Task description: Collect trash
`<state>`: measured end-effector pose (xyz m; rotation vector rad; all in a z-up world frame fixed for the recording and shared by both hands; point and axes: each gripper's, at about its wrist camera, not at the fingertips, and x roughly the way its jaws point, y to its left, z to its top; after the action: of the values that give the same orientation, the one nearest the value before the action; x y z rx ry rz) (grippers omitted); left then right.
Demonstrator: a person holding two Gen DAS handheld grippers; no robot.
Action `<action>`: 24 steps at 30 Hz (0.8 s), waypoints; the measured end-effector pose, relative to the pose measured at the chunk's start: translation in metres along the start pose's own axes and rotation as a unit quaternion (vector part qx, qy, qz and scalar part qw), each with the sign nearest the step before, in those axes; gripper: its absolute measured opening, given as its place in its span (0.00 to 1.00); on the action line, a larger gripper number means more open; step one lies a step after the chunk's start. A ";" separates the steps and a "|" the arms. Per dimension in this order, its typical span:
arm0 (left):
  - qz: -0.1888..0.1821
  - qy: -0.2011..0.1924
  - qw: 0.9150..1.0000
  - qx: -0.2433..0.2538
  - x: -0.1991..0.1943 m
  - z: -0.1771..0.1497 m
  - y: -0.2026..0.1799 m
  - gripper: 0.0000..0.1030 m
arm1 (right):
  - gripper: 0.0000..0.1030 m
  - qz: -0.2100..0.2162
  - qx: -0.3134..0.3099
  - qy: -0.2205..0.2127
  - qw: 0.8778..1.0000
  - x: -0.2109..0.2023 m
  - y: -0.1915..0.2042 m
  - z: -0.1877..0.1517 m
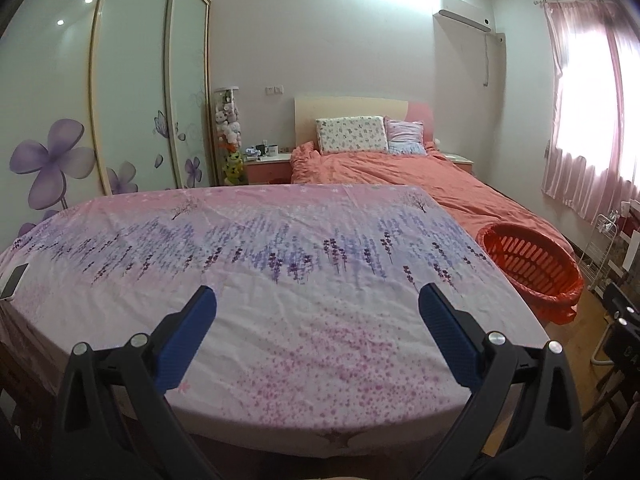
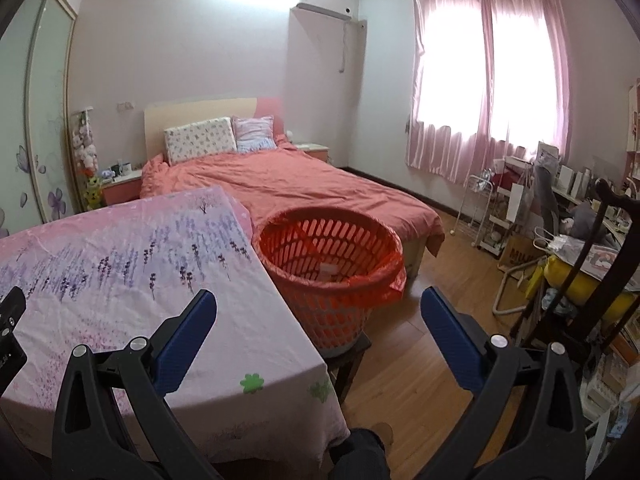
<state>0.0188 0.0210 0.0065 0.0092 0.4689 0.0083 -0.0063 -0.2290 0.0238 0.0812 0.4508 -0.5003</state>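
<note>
An orange slatted basket (image 2: 332, 264) lined with an orange bag stands on a dark stool beside the table; a pale scrap lies at its bottom (image 2: 330, 269). In the left wrist view the same basket (image 1: 532, 264) shows past the table's right edge. My left gripper (image 1: 318, 300) hangs open over the floral tablecloth (image 1: 260, 260), nothing between its blue pads. My right gripper (image 2: 318, 302) is open too, straddling the table's right edge and the basket's near side. No loose trash shows on the cloth.
A phone (image 1: 14, 280) lies at the table's left edge. Behind the table is a bed (image 2: 300, 188) with a salmon cover. A white trolley (image 2: 496, 216), a chair and clutter fill the right side. Wood floor (image 2: 420, 360) lies right of the stool.
</note>
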 end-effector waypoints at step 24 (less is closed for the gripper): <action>-0.004 0.019 1.000 -0.001 -0.002 -0.001 -0.012 0.96 | 0.98 0.013 0.024 0.031 0.999 -0.006 0.001 -0.004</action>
<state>0.0163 0.0089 0.0064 0.0057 0.5071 0.0000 -0.0118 -0.2246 0.0224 0.1493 0.4970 -0.4840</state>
